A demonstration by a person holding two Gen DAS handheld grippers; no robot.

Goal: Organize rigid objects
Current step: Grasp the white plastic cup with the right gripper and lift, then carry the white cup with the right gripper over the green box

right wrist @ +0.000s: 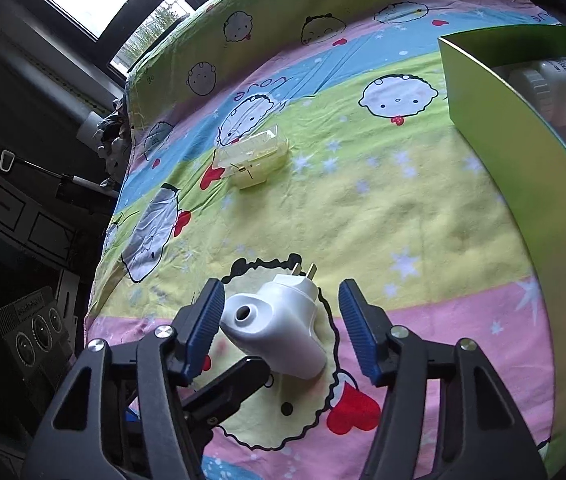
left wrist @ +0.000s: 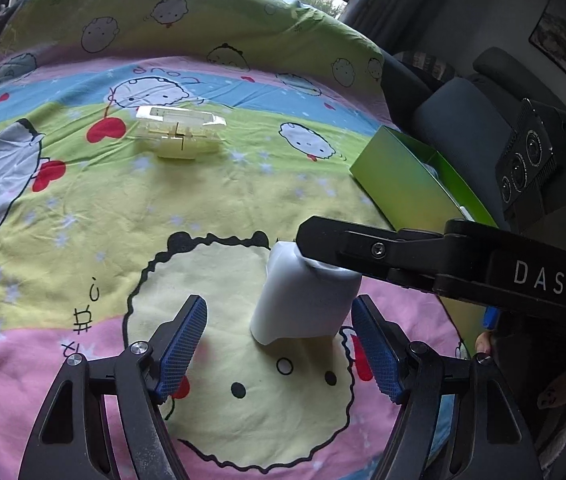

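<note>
A white plug-in device (right wrist: 283, 330) with two metal prongs lies on the cartoon bedsheet (right wrist: 383, 200). My right gripper (right wrist: 281, 328) is open, its blue pads on either side of the device, the left pad touching it. In the left wrist view the same white device (left wrist: 303, 300) lies just ahead of my open left gripper (left wrist: 279, 344), closer to its right pad, with the right gripper's finger (left wrist: 347, 246) resting over its top. A clear plastic box (left wrist: 181, 132) sits further off on the sheet; it also shows in the right wrist view (right wrist: 253, 156).
A green cardboard box (right wrist: 523, 152) stands open at the right, holding a white bottle (right wrist: 555, 90); it also shows in the left wrist view (left wrist: 407, 180). Windows and dark furniture lie beyond the bed's far and left edges.
</note>
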